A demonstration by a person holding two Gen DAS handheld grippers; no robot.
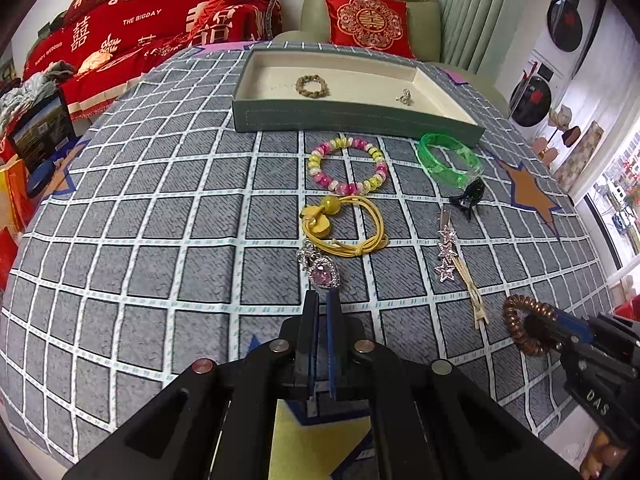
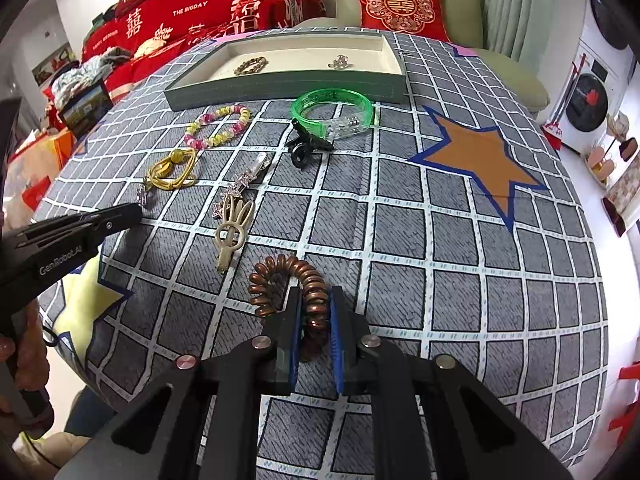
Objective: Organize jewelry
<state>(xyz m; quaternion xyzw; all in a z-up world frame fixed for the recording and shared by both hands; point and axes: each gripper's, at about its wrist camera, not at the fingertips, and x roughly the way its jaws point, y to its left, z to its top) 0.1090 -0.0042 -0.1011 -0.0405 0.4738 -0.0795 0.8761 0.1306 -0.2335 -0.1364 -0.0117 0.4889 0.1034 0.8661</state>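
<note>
My right gripper (image 2: 314,300) is shut on a brown spiral hair tie (image 2: 280,280), also seen in the left wrist view (image 1: 524,326). My left gripper (image 1: 322,298) is shut and empty, its tips just short of a pink gem pendant (image 1: 322,272). A grey-green tray (image 1: 352,116) at the far side holds a braided bracelet (image 1: 312,86) and a small silver piece (image 1: 405,97). In front of it lie a pink-yellow bead bracelet (image 1: 346,164), a green bangle (image 1: 450,160), a yellow hair tie (image 1: 344,226), a black claw clip (image 1: 468,198), a star hair clip (image 1: 448,256) and a beige clip (image 2: 232,232).
The jewelry lies on a grey checked cloth (image 1: 160,240) with orange (image 2: 480,160) and yellow star patches. Red bedding (image 1: 140,20) and a green armchair with a red cushion (image 1: 368,20) stand behind the table. The table edge drops off on the right.
</note>
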